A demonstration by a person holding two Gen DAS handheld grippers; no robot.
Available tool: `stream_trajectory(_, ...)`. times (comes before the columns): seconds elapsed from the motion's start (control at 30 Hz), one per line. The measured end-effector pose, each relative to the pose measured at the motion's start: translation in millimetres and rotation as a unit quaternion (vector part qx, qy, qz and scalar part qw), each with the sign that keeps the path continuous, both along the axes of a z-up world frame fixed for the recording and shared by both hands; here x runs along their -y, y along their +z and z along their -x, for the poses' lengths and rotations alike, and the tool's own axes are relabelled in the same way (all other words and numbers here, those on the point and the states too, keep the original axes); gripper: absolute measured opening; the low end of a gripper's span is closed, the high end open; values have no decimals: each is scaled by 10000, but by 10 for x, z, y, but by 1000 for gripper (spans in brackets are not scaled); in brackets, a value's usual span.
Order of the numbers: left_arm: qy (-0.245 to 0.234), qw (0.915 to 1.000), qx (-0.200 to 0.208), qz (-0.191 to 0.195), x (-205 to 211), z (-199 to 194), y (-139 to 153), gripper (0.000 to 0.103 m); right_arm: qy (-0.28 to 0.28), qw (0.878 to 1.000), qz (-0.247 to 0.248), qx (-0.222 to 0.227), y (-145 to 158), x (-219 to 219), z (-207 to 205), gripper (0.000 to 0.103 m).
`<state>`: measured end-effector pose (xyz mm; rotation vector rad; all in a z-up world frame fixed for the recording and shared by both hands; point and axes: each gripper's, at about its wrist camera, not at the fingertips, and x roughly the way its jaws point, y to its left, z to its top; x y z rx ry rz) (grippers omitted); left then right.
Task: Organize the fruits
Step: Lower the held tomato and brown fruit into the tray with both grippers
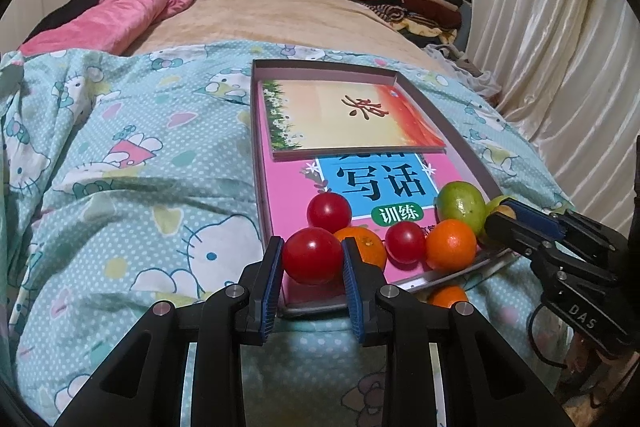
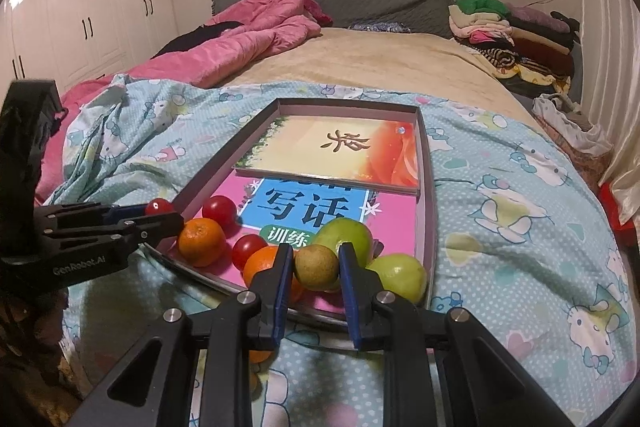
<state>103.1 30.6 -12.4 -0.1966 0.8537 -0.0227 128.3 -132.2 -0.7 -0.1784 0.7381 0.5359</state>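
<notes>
Crowding the tray's (image 1: 472,155) near edge, oranges (image 1: 451,245) and tomatoes hem in both grippers: left gripper (image 1: 313,255) clamps a tomato (image 1: 312,255), right gripper (image 2: 316,267) pinches a brownish fruit (image 2: 317,267); farther back only books (image 1: 352,119).

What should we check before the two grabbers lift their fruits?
1. Left gripper has its red tomato between both fingers: ok.
2. Right gripper has the small brownish-green fruit between both fingers: ok.
3. Grip firm enough to lift: cannot tell.
4. Neighbours clear of the tomato: not ok, an orange sits right behind it.
5. All fruit inside the tray: not ok, one orange lies outside on the blanket.
</notes>
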Motion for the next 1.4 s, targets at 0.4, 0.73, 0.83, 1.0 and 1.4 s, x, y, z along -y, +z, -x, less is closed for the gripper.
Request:
stream_trajectory(0.4, -44, 10000, -69, -37, 38, 43, -19, 29, 30, 9999, 119, -36, -66, -15, -4, 24)
stream_trajectory(0.73, -43, 10000, -68, -38, 36, 48, -21, 29, -4, 9998, 182, -39, -105, -28, -10, 24)
stream_trajectory(0.83, -40, 10000, -71, -33, 36, 48, -21, 29, -31, 9998, 199, -11, -116, -31, -15, 24)
stream_trajectory(1.0, -34, 10000, -76, -27, 31, 47, -23, 29, -81, 9998, 197, -41, -134, -17, -35, 24)
stream_trajectory(1.4, -33, 10000, -78, -30, 25, 44, -24, 29, -99, 9998, 175, -63, -133, -6, -34, 24)
